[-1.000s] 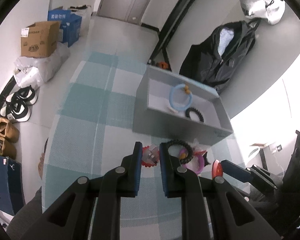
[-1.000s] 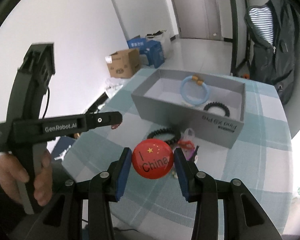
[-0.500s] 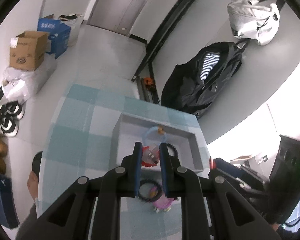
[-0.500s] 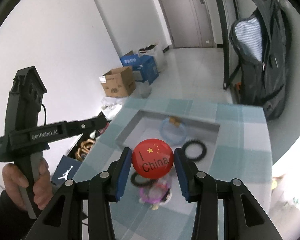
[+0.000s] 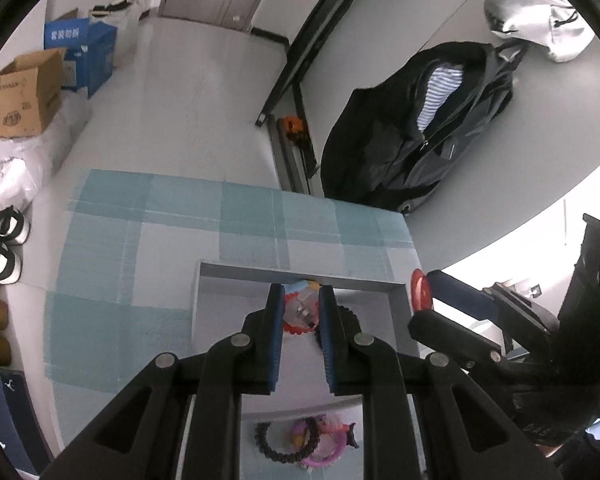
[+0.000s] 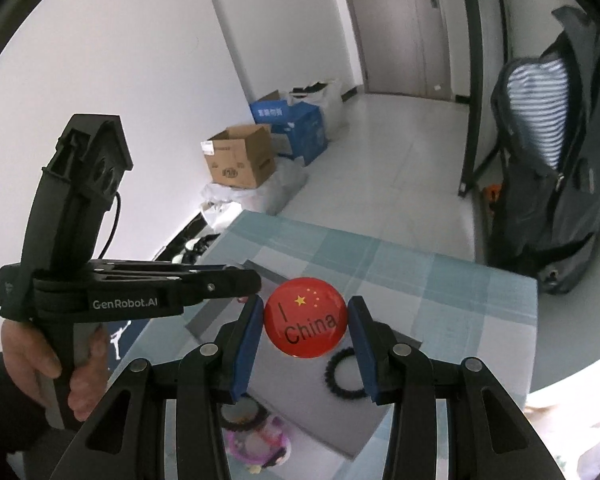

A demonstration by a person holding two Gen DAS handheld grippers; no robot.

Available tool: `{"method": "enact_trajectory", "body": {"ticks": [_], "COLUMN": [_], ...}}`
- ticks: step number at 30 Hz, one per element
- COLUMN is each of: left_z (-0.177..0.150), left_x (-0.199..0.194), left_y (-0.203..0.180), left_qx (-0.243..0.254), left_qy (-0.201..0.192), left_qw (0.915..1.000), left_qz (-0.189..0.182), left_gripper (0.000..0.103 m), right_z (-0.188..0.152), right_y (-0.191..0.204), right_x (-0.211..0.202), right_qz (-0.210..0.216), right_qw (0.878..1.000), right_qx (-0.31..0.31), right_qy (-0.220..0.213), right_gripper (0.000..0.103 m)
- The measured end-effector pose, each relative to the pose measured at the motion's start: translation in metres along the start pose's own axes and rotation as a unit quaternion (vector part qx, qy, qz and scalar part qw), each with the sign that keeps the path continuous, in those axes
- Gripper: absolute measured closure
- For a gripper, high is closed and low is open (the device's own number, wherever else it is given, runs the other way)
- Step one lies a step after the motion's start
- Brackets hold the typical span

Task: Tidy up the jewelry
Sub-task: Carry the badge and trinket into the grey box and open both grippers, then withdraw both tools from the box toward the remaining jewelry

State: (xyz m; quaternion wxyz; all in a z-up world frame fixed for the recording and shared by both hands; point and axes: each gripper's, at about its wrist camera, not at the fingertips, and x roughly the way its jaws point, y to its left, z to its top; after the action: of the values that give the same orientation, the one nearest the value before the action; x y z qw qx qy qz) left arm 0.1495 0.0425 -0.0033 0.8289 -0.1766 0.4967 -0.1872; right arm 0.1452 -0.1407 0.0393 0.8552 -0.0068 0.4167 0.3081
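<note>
My left gripper (image 5: 300, 312) is shut on a small red and clear hair clip (image 5: 299, 315) and holds it over the open grey box (image 5: 236, 272). My right gripper (image 6: 306, 320) is shut on a round red "I China" badge (image 6: 305, 317), also above the box (image 6: 380, 428); the badge shows edge-on in the left wrist view (image 5: 418, 291). A black bead bracelet (image 6: 340, 376) lies inside the box. Another black bracelet (image 5: 278, 446) and a pink ring (image 5: 328, 446) lie on the cloth in front of the box.
The checked teal tablecloth (image 5: 132, 264) covers the table. On the floor beyond are cardboard boxes (image 5: 24, 96), shoes (image 5: 0, 248) and a black jacket (image 5: 428, 128). The left gripper's body and the hand holding it (image 6: 84, 292) fill the left of the right wrist view.
Both grippers have risen and moved forward over the box, each still holding its item. The loose jewelry now lies below and behind the fingers.
</note>
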Motion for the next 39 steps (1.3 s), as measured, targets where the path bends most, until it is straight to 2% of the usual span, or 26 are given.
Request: {"method": "enact_trajectory", "body": {"ticks": [8,14,19,25,28,30,32,33,36,39], "left_z": [0.004,0.004,0.003,-0.001,-0.003,-0.004,-0.005,-0.005,-0.008,-0.009], "left_x": [0.013,0.03,0.033,0.035,0.033,0.03,0.025,0.023,0.011,0.004], "left_y": [0.003,0.009,0.009,0.006,0.004,0.002,0.005,0.006,0.012,0.013], "left_qx": [0.005,-0.005,-0.009,0.012,0.015,0.027,0.026,0.021,0.012,0.011], "left_qy": [0.019,0.042,0.047,0.04,0.043,0.038,0.031,0.027,0.007,-0.004], "left_qw": [0.9998,0.9991,0.9988,0.9987,0.9986,0.9984,0.9989,0.9993,0.9999,0.9999], "left_qz": [-0.008,-0.007,-0.01,0.029,0.025,0.032,0.023,0.014,-0.005,-0.004], "left_gripper": [0.091,0.091,0.091,0.091,0.09,0.085,0.067,0.062,0.059,0.059], "right_z": [-0.003,-0.005,-0.007,-0.009,-0.008,-0.007,-0.007,-0.007,-0.008,-0.008], "right_y": [-0.021,-0.023,-0.026,-0.027,-0.025,-0.022,-0.021,-0.021,-0.022,-0.024], "right_x": [0.029,0.036,0.041,0.044,0.044,0.042,0.038,0.036,0.024,0.018], "right_qz": [0.017,0.017,0.013,-0.001,-0.001,-0.006,-0.015,-0.016,-0.024,-0.033], "right_qw": [0.998,0.997,0.996,0.996,0.996,0.997,0.998,0.998,0.998,0.998], "right_qx": [0.049,0.055,0.065,0.067,0.068,0.061,0.055,0.055,0.056,0.059], "right_qy": [0.037,0.049,0.061,0.058,0.055,0.047,0.041,0.037,0.018,0.006], "right_gripper": [0.061,0.061,0.061,0.059,0.059,0.059,0.058,0.058,0.053,0.045]}}
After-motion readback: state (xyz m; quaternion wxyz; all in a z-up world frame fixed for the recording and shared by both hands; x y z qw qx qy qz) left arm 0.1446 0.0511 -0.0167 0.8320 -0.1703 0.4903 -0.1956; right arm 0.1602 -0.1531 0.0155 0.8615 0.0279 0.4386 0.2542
